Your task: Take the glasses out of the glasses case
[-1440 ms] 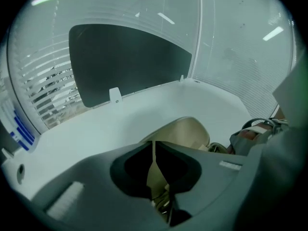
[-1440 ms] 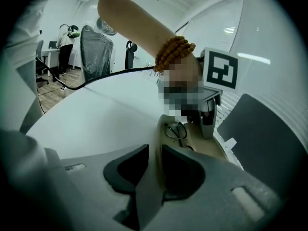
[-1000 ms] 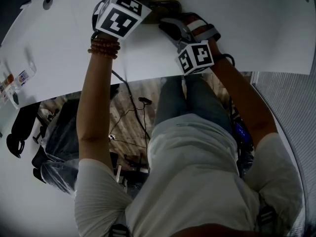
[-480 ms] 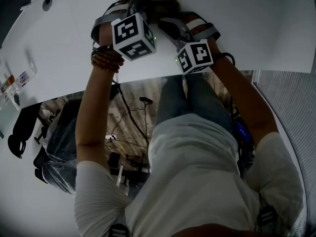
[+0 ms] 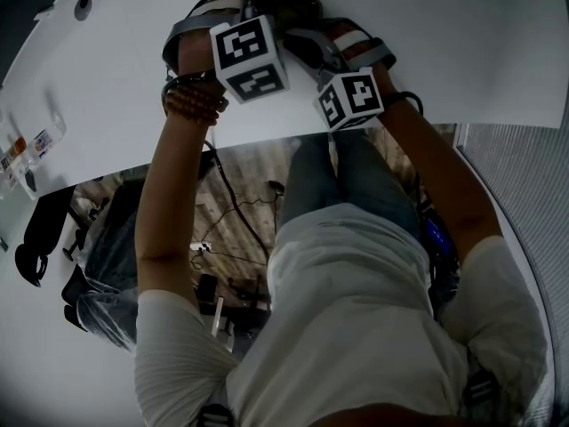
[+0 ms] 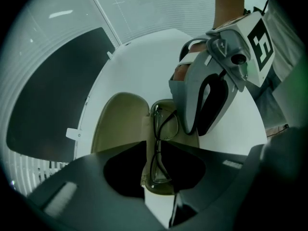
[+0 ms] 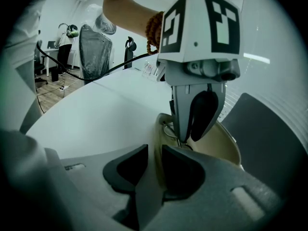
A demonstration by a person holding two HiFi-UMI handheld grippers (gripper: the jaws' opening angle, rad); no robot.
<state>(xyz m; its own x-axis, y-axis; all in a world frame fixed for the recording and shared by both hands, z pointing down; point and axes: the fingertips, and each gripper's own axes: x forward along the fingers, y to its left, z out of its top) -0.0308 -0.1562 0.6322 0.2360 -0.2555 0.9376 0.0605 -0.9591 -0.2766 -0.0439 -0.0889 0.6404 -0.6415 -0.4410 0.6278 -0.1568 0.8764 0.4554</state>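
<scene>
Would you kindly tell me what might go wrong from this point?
1. The right gripper grips the wall of the glasses case, but its jaws have just been opening. The case may slip once the glasses are pulled.
2. The left gripper, open around the thin glasses, may bend them or miss as it closes.

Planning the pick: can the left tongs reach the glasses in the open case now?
Probably yes: the glasses case lies open, the glasses lie uncovered, and the open left tongs stand right over them.
</scene>
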